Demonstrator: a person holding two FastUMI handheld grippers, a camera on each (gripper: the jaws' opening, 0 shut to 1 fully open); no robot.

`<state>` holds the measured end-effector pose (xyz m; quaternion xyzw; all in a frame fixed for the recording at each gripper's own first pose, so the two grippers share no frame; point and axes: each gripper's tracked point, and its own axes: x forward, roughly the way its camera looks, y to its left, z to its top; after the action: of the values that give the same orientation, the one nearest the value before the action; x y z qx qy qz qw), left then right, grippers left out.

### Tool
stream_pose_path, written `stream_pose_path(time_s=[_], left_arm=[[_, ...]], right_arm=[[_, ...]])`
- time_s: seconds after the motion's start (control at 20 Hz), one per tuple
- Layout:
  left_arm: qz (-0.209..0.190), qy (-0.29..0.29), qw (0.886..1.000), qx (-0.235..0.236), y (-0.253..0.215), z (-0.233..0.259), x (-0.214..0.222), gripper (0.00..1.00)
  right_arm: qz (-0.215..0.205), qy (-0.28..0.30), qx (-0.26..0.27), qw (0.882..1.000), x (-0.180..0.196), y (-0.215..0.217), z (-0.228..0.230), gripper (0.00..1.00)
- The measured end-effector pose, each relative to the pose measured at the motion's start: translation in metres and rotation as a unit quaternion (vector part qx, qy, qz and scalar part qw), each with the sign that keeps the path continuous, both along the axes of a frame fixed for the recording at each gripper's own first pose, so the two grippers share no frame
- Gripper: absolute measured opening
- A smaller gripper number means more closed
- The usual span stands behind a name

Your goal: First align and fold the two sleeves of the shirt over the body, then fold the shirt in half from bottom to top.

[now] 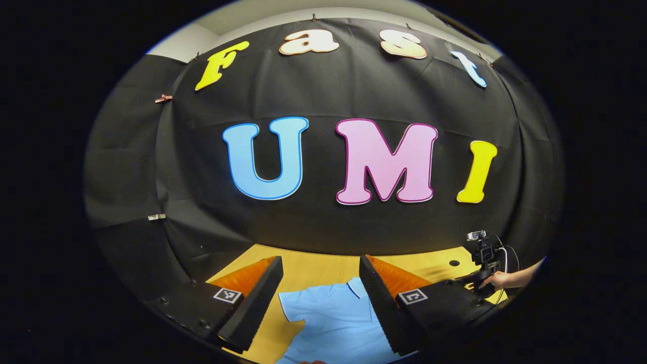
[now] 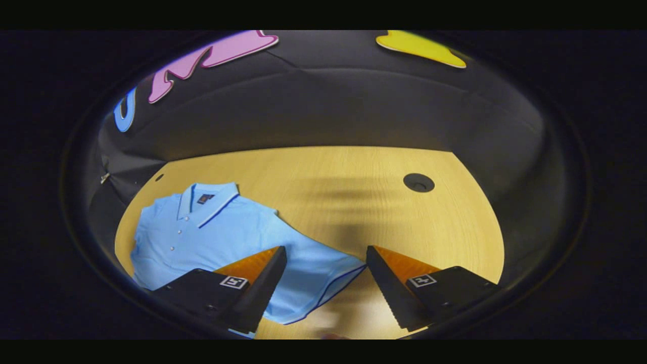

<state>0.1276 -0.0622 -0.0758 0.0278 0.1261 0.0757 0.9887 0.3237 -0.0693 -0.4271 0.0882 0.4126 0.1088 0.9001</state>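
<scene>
In the left gripper view, the left gripper hangs released, jaws spread above the light-blue short-sleeved polo shirt lying flat on the pale wooden table. In the right gripper view, the right gripper is likewise spread wide over the shirt's outstretched sleeve; I'd pinch that sleeve near its piped cuff and carry it flat across the body.

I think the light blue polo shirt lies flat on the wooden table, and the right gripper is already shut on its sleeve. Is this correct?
Not quite. In the right gripper view the right gripper is open, its fingers spread apart above the sleeve, gripping nothing. The light blue polo shirt does lie flat on the wooden table.
</scene>
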Motion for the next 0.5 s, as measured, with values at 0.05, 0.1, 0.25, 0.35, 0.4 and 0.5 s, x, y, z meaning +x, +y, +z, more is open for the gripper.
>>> stream_pose_path(time_s=[0.05, 0.1, 0.25, 0.35, 0.4, 0.5], left_arm=[[-0.002, 0.002, 1.000, 0.000, -0.004, -0.001, 0.002, 0.97], [-0.004, 0.001, 1.000, -0.002, -0.007, -0.001, 0.004, 0.97], [-0.006, 0.003, 1.000, -0.003, -0.016, -0.004, 0.010, 0.97], [-0.012, 0.008, 1.000, -0.002, -0.024, -0.007, 0.013, 0.97], [-0.016, 0.007, 1.000, 0.000, -0.026, -0.007, 0.012, 0.97], [-0.020, 0.003, 1.000, 0.004, -0.029, -0.004, 0.012, 0.96]], right_arm=[[0.000, 0.007, 0.001, 1.000, -0.002, 0.000, -0.006, 0.99], [-0.001, 0.016, 0.001, 1.000, -0.005, -0.001, -0.012, 0.99], [0.003, 0.008, -0.007, 1.000, -0.006, -0.001, -0.012, 0.92], [0.008, 0.007, -0.044, 0.999, -0.006, -0.009, -0.019, 0.94], [0.012, 0.007, -0.050, 0.999, -0.006, -0.012, -0.018, 0.80], [0.006, 0.010, -0.044, 0.999, -0.009, -0.009, -0.015, 0.56]])
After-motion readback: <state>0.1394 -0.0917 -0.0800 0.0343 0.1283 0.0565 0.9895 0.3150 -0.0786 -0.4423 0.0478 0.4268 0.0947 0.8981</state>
